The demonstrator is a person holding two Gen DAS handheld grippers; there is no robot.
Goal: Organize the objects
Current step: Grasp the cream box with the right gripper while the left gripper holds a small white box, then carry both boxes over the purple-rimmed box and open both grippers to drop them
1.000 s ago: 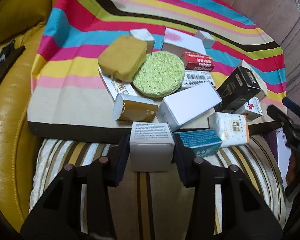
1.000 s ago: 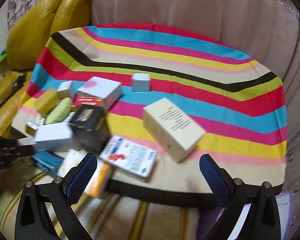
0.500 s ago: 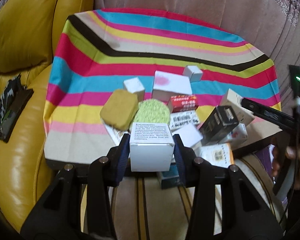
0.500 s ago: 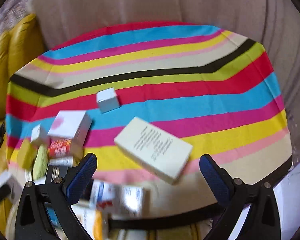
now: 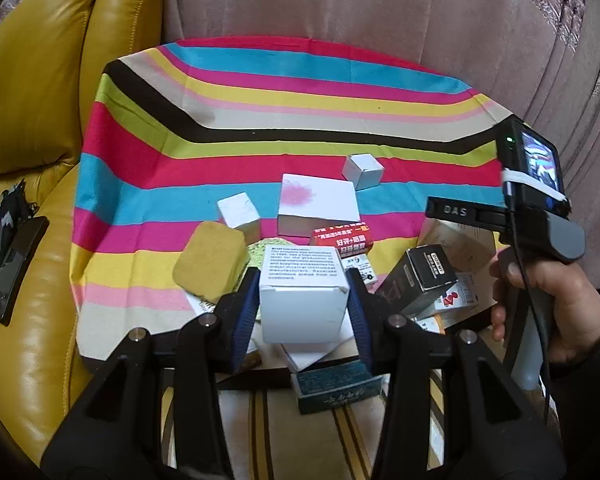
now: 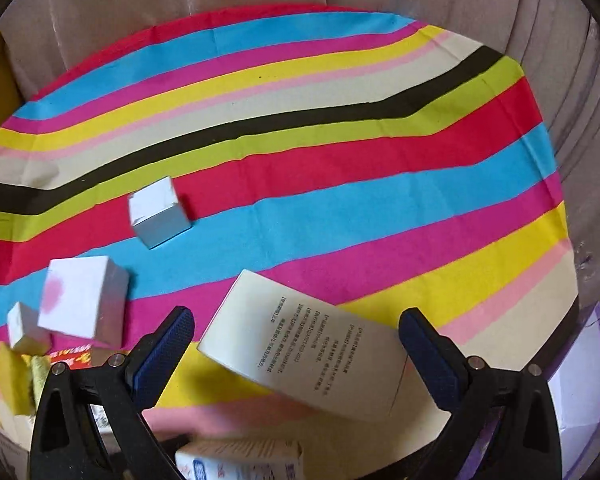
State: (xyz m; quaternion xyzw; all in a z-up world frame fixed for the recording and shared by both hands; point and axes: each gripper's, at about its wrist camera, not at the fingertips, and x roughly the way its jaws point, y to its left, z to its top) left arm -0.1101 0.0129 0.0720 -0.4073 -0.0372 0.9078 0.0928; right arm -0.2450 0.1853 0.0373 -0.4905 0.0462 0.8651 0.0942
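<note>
My left gripper [image 5: 303, 312] is shut on a white box with printed text [image 5: 302, 300] and holds it above the near pile of boxes on the striped cloth [image 5: 260, 120]. The pile includes a yellow sponge [image 5: 210, 264], a white box with a pink blotch [image 5: 318, 204], a red packet [image 5: 342, 240], a black box [image 5: 420, 284] and a teal box [image 5: 336, 386]. My right gripper [image 6: 300, 354] is open, its jaws on either side of a cream box with text [image 6: 308, 348] lying on the cloth [image 6: 340, 160]. The right gripper's body shows in the left wrist view [image 5: 540, 216].
A yellow leather cushion [image 5: 40, 80] with a dark phone [image 5: 8, 260] lies left. A pink curtain [image 5: 340, 12] hangs behind the cloth. Small white cubes stand on the cloth [image 5: 362, 170] [image 6: 158, 212]. A purple-edged white thing [image 6: 580, 380] sits at the right.
My left gripper has lifted and pulled back with the white box. My right gripper has moved forward over the cloth and now straddles the cream box.
</note>
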